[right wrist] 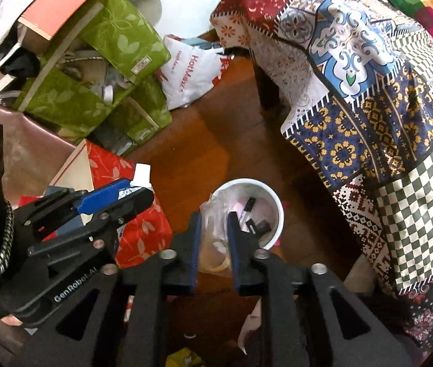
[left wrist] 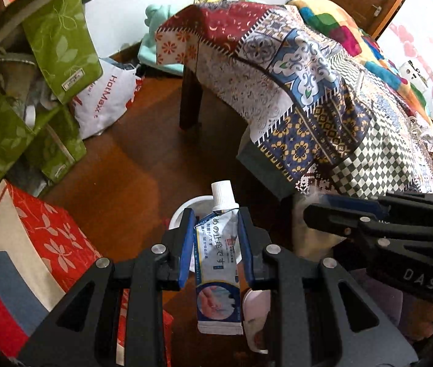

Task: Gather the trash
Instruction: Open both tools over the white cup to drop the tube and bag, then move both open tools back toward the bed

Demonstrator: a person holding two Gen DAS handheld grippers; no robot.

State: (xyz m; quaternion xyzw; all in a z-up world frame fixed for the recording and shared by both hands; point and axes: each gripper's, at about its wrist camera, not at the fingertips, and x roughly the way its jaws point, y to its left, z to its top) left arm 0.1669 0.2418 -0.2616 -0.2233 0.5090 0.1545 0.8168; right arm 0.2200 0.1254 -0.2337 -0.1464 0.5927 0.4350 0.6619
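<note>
My left gripper (left wrist: pixel 216 214) is shut on a white cream tube (left wrist: pixel 218 263) with blue print and a white cap, held cap-forward above a white round bin (left wrist: pixel 182 211) on the wooden floor. In the right wrist view the left gripper (right wrist: pixel 138 192) shows from the side with the tube's cap (right wrist: pixel 142 173) sticking out. My right gripper (right wrist: pixel 214 217) holds a crumpled clear plastic bag (right wrist: pixel 214 244) with a yellowish ring inside; both pads touch it. It hangs over the left rim of the bin (right wrist: pixel 273 192), which holds several small scraps.
A patchwork cloth (right wrist: pixel 369 91) drapes over furniture on the right, close to the bin. A red flowered box (right wrist: pixel 143 232) stands left of the bin, green leaf-print boxes (right wrist: pixel 118 39) and a white HotMax bag (right wrist: pixel 192 70) behind it. Bare wooden floor (right wrist: pixel 201 140) lies between.
</note>
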